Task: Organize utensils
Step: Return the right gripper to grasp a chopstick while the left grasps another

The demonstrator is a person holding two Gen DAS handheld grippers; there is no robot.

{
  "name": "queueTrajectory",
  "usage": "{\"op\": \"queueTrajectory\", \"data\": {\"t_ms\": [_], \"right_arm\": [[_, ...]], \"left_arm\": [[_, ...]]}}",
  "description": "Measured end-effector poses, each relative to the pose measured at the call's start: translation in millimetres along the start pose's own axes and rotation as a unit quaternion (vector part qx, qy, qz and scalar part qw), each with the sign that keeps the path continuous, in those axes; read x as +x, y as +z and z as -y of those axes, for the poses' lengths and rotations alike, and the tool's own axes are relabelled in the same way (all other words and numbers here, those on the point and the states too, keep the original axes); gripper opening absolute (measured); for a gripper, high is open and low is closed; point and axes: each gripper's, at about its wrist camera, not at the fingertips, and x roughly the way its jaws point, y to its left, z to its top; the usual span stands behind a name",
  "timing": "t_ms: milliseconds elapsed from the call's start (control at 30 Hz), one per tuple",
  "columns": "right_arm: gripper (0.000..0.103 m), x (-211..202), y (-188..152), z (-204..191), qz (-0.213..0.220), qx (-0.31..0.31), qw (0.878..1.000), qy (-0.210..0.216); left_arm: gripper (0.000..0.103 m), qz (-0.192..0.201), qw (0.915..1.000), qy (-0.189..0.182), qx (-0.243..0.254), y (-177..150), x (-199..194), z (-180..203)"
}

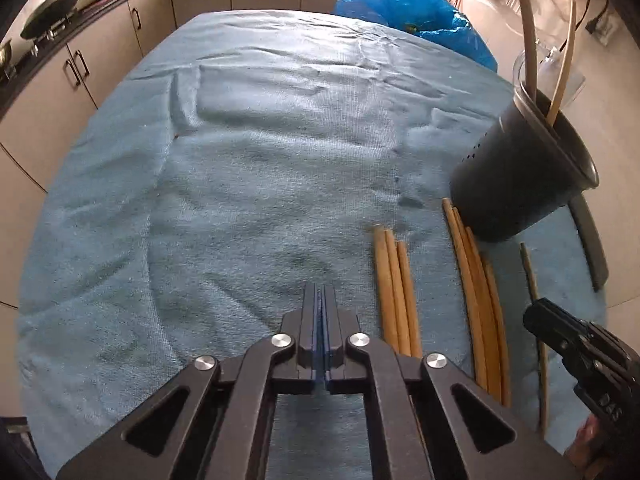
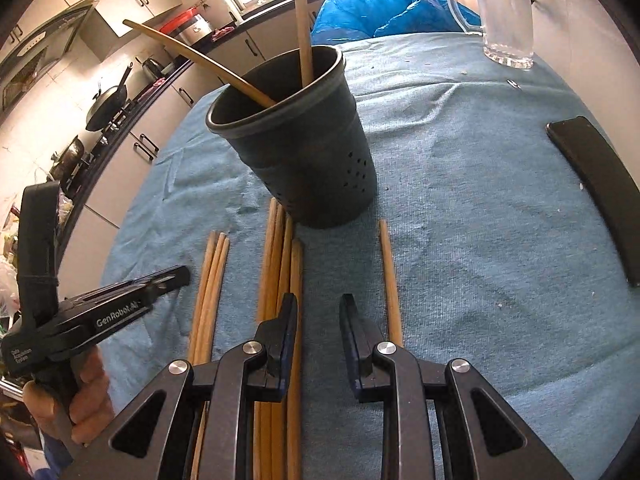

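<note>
Both claws hang over a fuzzy blue towel (image 2: 460,208) with wooden chopsticks on it.
Left claw (image 1: 320,292) is black, squeezed tight with nothing in it; right claw (image 2: 318,312) is partly open and holds nothing. Long, thin, tan chopsticks lie flat: three together (image 2: 212,280), a bigger bunch (image 2: 282,264) touching the cup, one alone (image 2: 390,280). A round dark plastic cup (image 2: 304,160) with little holes stands on the towel with two sticks (image 2: 302,20) leaning inside.

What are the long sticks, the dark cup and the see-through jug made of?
The sticks look like bare wood or bamboo: tan and matte. The dark cup seems to be plastic: dull, with small punched holes. The jug is clear, either glass or plastic; I cannot tell which.
</note>
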Motion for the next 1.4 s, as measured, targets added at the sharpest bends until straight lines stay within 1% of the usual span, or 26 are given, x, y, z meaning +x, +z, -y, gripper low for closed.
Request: {"op": "queueTrajectory", "data": {"t_ms": [233,367,433,533,733,767,867,900,1000,1100,1167,1400], "right_arm": [[0.023,14.5,14.4,-12.8,-0.009,-0.020,1.000,-0.018],[0.023,27.8,20.8,-21.7,-0.017,-0.031,0.999,-0.030],[0.022,35.8,22.1,-25.5,-0.024,-0.039,0.998,-0.037],[0.020,39.2,24.0,-34.8,-0.013,-0.065,0.996,-0.064],[0.020,39.3,22.7,-38.8,-0.015,-0.092,0.992,-0.081],[0.020,41.0,21.7,-38.2,-0.022,-0.097,0.991,-0.088],[0.017,40.2,16.9,-40.2,-0.018,-0.114,0.988,-0.099],[0.010,39.6,16.3,-39.4,-0.017,-0.112,0.988,-0.107],[0.009,35.7,15.6,-31.4,-0.018,-0.098,0.989,-0.112],[0.009,29.8,12.9,-19.8,-0.019,-0.075,0.992,-0.098],[0.009,27.5,11.5,-14.7,-0.019,-0.066,0.994,-0.091],[0.009,23.4,7.8,-10.4,-0.021,-0.058,0.995,-0.079]], "left_arm": [[0.003,-0.022,0.9972,-0.062,-0.036,3.0,0.2,-23.1],[0.003,-0.030,0.9947,-0.086,-0.048,4.2,2.6,-29.5],[0.003,-0.033,0.9936,-0.095,-0.052,4.7,5.3,-30.1],[0.003,-0.037,0.9922,-0.106,-0.055,3.6,4.6,-32.2],[0.012,-0.033,0.9910,-0.120,-0.050,5.5,-1.9,-26.4],[0.013,-0.034,0.9907,-0.122,-0.048,6.3,-2.8,-24.1],[0.013,-0.035,0.9912,-0.121,-0.040,11.4,-1.5,-13.9],[0.013,-0.036,0.9914,-0.120,-0.038,12.8,-0.5,-10.2],[0.013,-0.038,0.9925,-0.114,-0.025,16.4,1.5,2.1],[0.013,-0.042,0.9934,-0.105,-0.014,19.2,7.6,12.0],[0.013,-0.044,0.9954,-0.085,-0.013,19.7,12.2,16.4],[0.012,-0.038,0.9980,-0.050,-0.002,18.9,9.7,13.7]]}}
